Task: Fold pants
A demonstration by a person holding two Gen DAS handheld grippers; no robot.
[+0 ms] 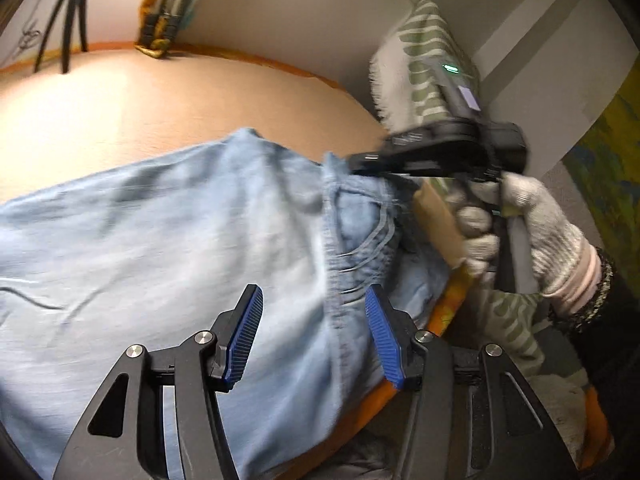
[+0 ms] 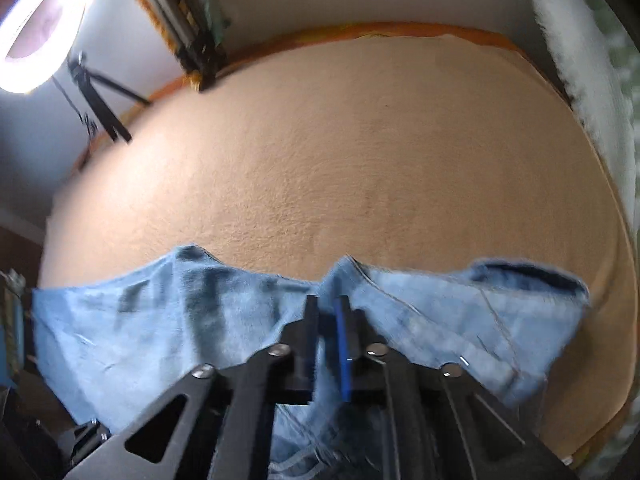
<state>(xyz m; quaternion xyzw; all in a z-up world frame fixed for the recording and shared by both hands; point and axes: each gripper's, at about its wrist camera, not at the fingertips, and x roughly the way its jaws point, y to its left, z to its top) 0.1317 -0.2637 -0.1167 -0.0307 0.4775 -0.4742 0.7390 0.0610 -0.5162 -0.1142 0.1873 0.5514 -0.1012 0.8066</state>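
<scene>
While both views are motion-blurred, I log: pants (image 1: 168, 240), light-blue denim, on bed (image 1: 160, 96) at near edge, long axis along that edge; legs cut off by frame, waist end toward striped pillow (image 1: 424, 52). Left gripper (image 1: 314, 336): fingers spread, cloth btwn, not pinched. Right gripper (image 2: 328, 320): pressed together on denim fold, pinch pt partly hidden. Tripod (image 2: 100, 96) at far corner.
</scene>
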